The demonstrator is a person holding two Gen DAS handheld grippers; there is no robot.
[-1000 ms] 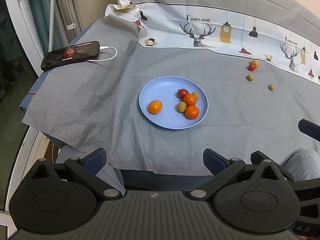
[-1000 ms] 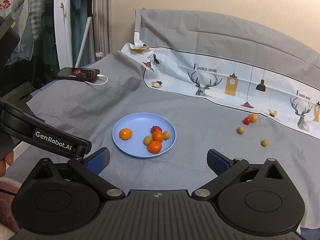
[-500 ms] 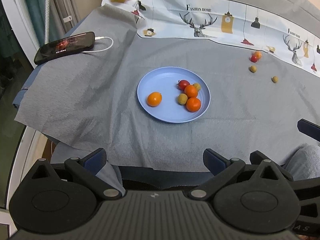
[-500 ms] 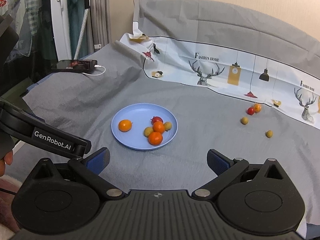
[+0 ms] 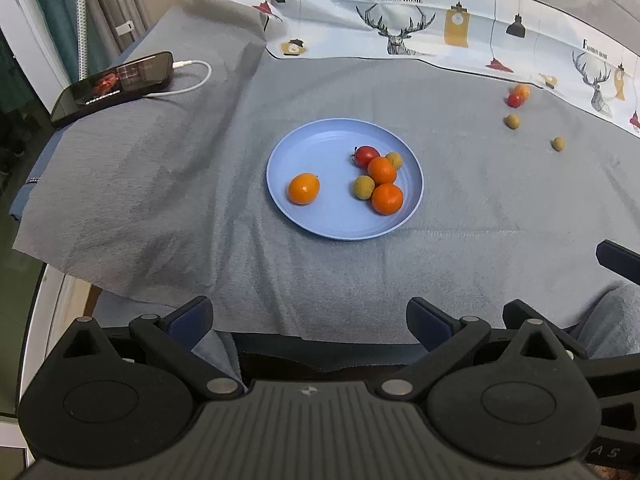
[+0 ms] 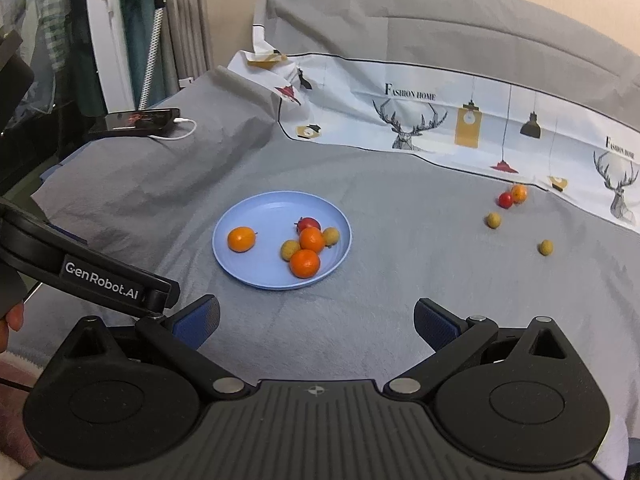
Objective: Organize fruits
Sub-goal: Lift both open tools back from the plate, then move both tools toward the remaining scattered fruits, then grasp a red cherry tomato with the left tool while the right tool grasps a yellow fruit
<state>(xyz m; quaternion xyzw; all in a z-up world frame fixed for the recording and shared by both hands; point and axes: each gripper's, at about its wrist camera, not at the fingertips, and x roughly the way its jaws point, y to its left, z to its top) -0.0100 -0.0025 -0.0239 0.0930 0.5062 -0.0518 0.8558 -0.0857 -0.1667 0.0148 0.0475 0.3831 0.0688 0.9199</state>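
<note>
Both the left gripper (image 5: 310, 316) and right gripper (image 6: 318, 318) were wide apart and held nothing. The fruits (image 6: 306, 246) sat on the blue plate (image 6: 260, 210) ahead of them; four more (image 6: 506, 200) lay far right on the cloth.

Left gripper (image 5: 308, 316) and right gripper (image 6: 316, 320) both gape wide, empty.

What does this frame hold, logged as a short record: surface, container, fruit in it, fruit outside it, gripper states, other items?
surface: grey cloth
container: blue plate
fruit on plate: six, three orange, one red, two yellow-green
fruit off plate: four on the cloth, far right
left gripper: open, empty, short of the plate
right gripper: open, empty
other: phone on a white cable, far left
</note>
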